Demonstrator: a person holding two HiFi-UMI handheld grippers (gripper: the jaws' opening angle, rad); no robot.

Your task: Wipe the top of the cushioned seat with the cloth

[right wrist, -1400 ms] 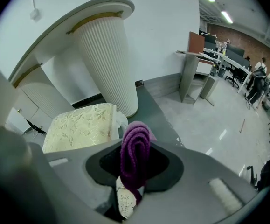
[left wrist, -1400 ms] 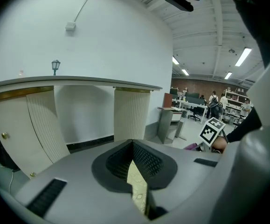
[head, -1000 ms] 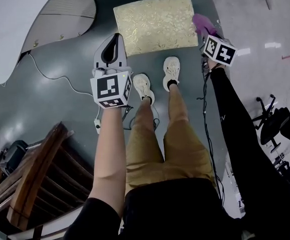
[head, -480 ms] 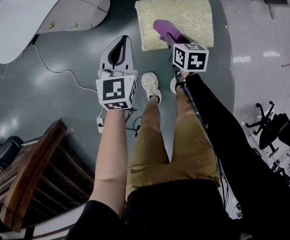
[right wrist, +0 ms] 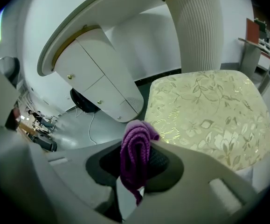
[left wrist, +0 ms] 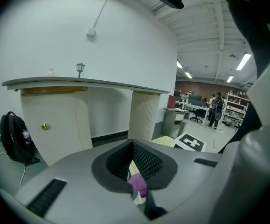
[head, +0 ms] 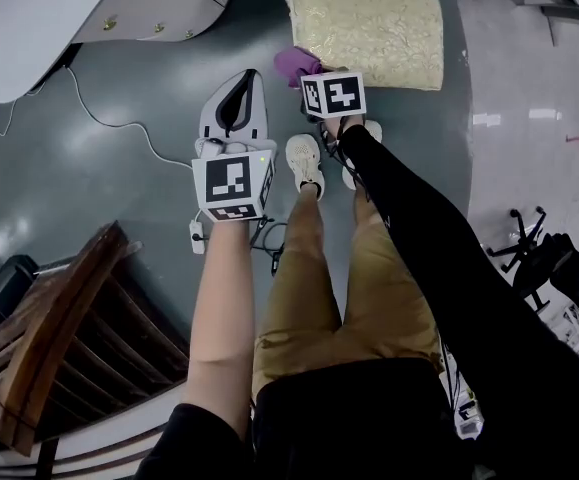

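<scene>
Purple cloth [right wrist: 134, 160] clamped in right gripper [right wrist: 135, 143] jaws, per its view; left gripper [left wrist: 134, 155] jaws together.

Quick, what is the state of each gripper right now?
Left gripper: closed, holding nothing.
Right gripper: closed on the cloth.
</scene>
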